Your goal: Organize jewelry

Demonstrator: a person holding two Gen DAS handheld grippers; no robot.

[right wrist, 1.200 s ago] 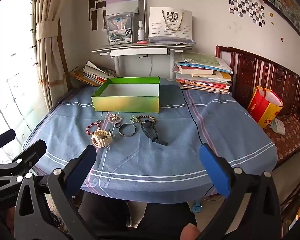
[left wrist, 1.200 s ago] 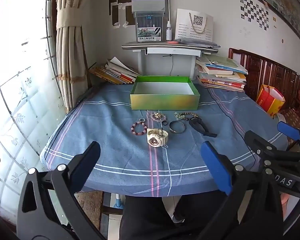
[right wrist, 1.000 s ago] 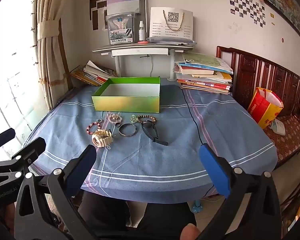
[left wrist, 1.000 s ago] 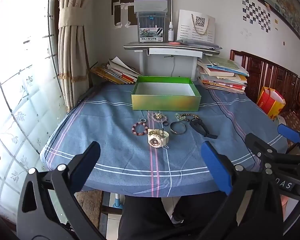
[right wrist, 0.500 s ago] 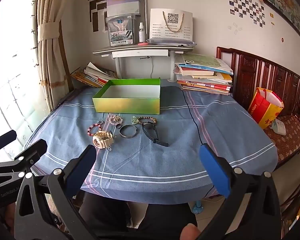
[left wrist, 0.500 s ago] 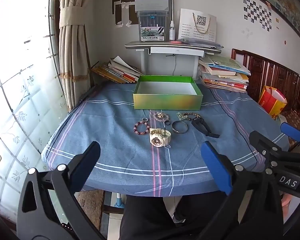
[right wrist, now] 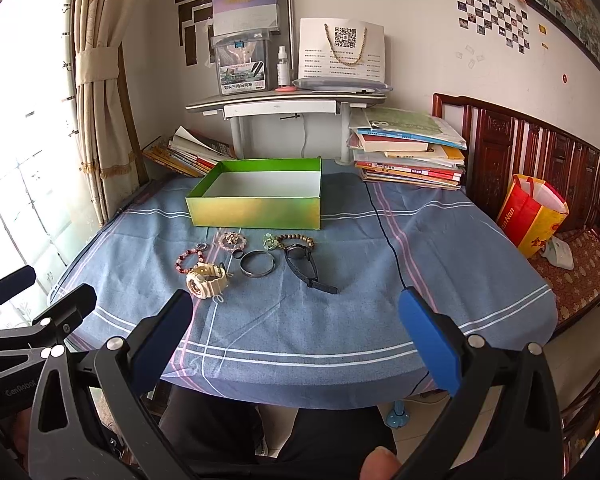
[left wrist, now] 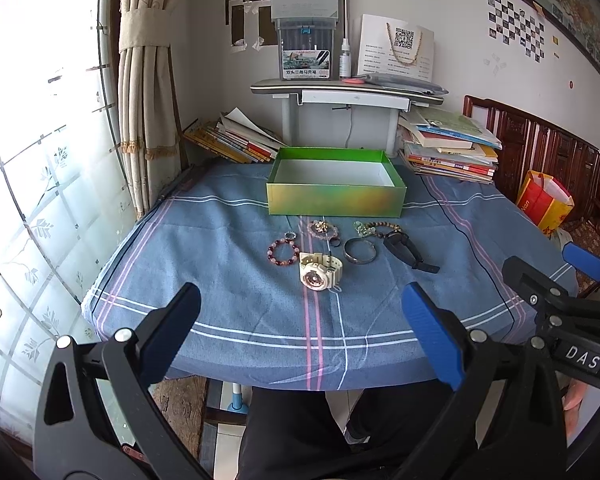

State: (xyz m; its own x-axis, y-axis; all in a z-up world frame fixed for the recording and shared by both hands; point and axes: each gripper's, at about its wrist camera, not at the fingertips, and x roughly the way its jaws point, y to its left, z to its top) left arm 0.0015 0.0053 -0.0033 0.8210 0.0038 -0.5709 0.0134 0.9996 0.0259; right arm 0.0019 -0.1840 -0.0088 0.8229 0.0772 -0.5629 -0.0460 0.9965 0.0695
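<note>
An open green box (left wrist: pixel 335 197) (right wrist: pixel 256 211) with a white inside stands at the back of the blue cloth. In front of it lie a cream watch (left wrist: pixel 319 271) (right wrist: pixel 205 279), a red bead bracelet (left wrist: pixel 283 251) (right wrist: pixel 189 260), a pink flower bracelet (left wrist: pixel 323 229), a metal bangle (left wrist: pixel 360 251) (right wrist: pixel 258 264), a brown bead bracelet (left wrist: pixel 374 227) and a black watch (left wrist: pixel 406 249) (right wrist: pixel 306 264). My left gripper (left wrist: pixel 300 334) and my right gripper (right wrist: pixel 290 338) both hang open over the table's near edge, well short of the jewelry, holding nothing.
Book stacks (left wrist: pixel 448 148) sit at the back right and slanted books (left wrist: pixel 232 140) at the back left. A small raised shelf (left wrist: pixel 348 90) stands behind the box. A black cable (right wrist: pixel 388 236) crosses the cloth on the right. A person's dark-trousered legs (left wrist: pixel 300 432) are below the table edge.
Both views have shifted slightly; the jewelry and box sit a little higher and farther right in frame. Neither gripper has changed its opening, and nothing on the table moved.
</note>
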